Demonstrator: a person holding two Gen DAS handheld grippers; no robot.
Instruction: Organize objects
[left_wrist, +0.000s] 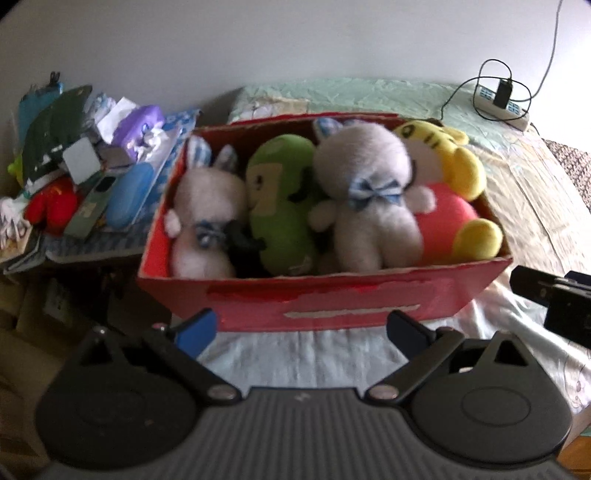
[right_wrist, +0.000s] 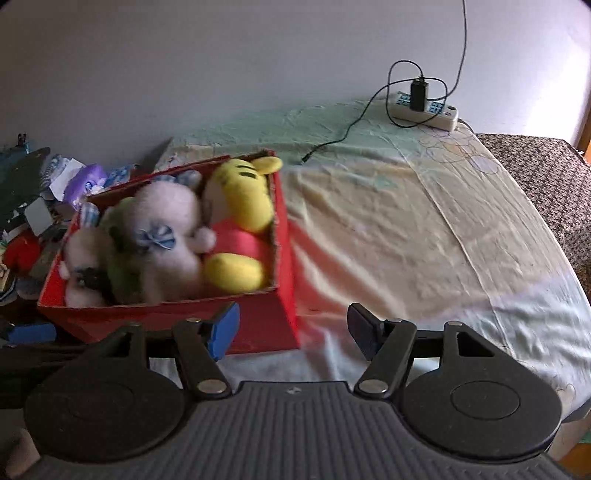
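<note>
With both my left gripper (left_wrist: 301, 328) and right gripper (right_wrist: 293, 328) spread wide and empty, the red cardboard box (left_wrist: 332, 301) packed with plush toys (left_wrist: 369, 199) sits just ahead of my fingertips, so gathering looks finished and my next move is probably backing away.

Box (left_wrist: 332, 306) on bed (right_wrist: 406, 229), plush toys (left_wrist: 369, 199) inside (packed side by side); cluttered table (left_wrist: 92, 243) left, power strip (right_wrist: 424, 110) behind right.

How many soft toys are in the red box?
4 visible: a grey rabbit at the left end, a green toy next to it, a bigger grey rabbit right of centre, and a yellow tiger at the right end. Others may be hidden below.
</note>
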